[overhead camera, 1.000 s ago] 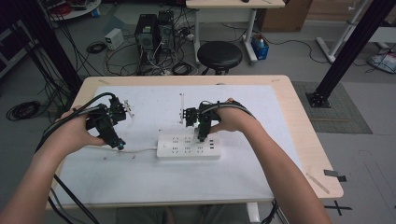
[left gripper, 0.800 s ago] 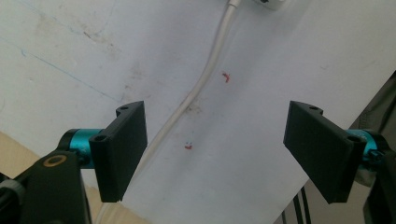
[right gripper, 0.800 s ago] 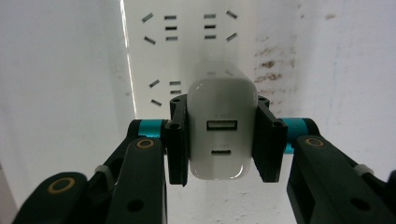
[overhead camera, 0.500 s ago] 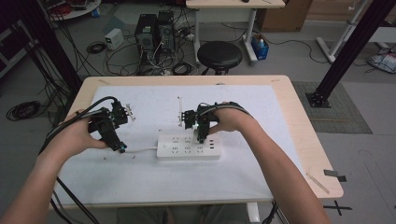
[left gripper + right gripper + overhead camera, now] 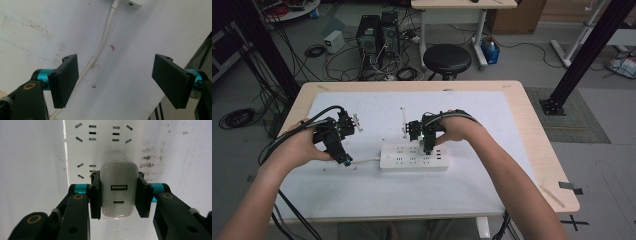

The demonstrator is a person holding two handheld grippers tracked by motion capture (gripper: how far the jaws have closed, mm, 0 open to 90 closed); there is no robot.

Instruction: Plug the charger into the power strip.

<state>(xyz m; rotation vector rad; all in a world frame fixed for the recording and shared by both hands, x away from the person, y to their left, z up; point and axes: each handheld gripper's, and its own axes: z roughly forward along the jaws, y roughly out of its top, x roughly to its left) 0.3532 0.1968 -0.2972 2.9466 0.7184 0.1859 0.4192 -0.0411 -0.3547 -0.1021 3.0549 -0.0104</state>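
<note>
A white charger (image 5: 119, 191) sits between black claw pads over a white power strip (image 5: 413, 157) on a white mat (image 5: 492, 150).

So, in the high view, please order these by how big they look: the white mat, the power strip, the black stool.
1. White mat, clearly largest.
2. Power strip and black stool look alike; the stool stands farther away, so I do not rank them.

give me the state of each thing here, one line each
white charger: clamped between the right gripper's jaws, over the power strip's sockets
power strip: flat on the table, other sockets empty
strip's cable: slack on the mat
left gripper: open, empty
right gripper: shut on charger
</note>
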